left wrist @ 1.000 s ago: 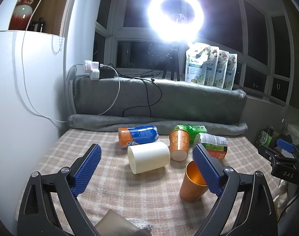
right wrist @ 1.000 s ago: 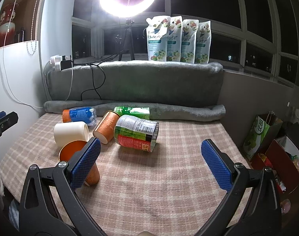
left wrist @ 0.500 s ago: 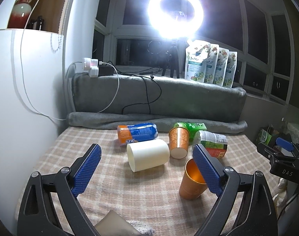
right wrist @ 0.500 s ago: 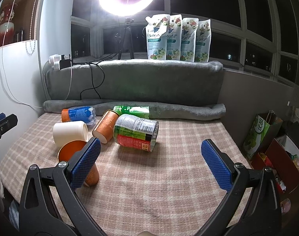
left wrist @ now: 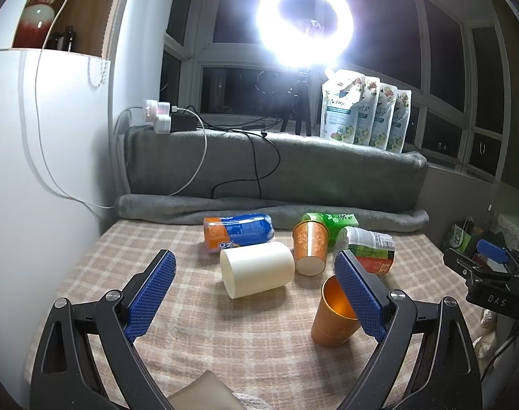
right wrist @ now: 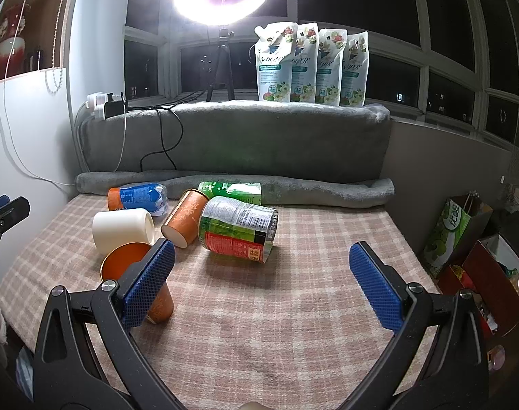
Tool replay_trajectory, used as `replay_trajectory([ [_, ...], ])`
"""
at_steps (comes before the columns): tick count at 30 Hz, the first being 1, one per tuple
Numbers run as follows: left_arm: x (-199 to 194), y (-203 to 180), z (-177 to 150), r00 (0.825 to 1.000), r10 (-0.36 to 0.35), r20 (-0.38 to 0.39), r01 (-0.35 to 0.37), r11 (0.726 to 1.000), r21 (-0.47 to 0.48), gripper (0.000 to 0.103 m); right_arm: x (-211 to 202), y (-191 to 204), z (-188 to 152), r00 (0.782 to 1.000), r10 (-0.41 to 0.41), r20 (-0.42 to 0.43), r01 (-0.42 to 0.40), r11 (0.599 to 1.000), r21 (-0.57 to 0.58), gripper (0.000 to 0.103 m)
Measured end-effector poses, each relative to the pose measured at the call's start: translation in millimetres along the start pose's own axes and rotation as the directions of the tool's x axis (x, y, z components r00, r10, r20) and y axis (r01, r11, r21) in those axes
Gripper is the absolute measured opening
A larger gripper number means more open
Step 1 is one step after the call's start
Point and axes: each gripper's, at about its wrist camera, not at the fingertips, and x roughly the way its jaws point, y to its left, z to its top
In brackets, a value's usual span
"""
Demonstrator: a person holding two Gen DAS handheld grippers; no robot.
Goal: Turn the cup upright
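A cream cup (left wrist: 257, 268) lies on its side on the checked cloth; it also shows in the right wrist view (right wrist: 122, 227). An orange metal cup (left wrist: 332, 314) stands upright near the front, partly behind my left gripper's right finger; it also shows in the right wrist view (right wrist: 133, 266). A patterned orange paper cup (left wrist: 310, 247) lies tipped, also in the right wrist view (right wrist: 186, 217). My left gripper (left wrist: 256, 295) is open and empty, just short of the cream cup. My right gripper (right wrist: 262, 283) is open and empty over bare cloth, with the orange cup behind its left finger.
A blue-orange can (left wrist: 238, 232), a green carton (left wrist: 338, 222) and a green-red can (right wrist: 238, 227) lie among the cups. A grey blanket roll (right wrist: 293, 191) lines the back. White wall (left wrist: 37, 188) at left. Bags (right wrist: 464, 232) beyond the right edge.
My left gripper has tilted slightly, so the cups sit a little higher in its view. The right gripper has barely moved. No object has moved.
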Motion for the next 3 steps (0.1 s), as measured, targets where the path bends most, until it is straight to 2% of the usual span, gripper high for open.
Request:
replay_trajectory([
  [3, 0.0, 0.3, -0.1, 1.000, 0.000, 0.004, 0.000, 1.000, 0.001, 0.094, 0.5, 0.3, -0.8, 1.000, 0.000, -0.001, 0.000, 1.000, -0.002, 0.103],
])
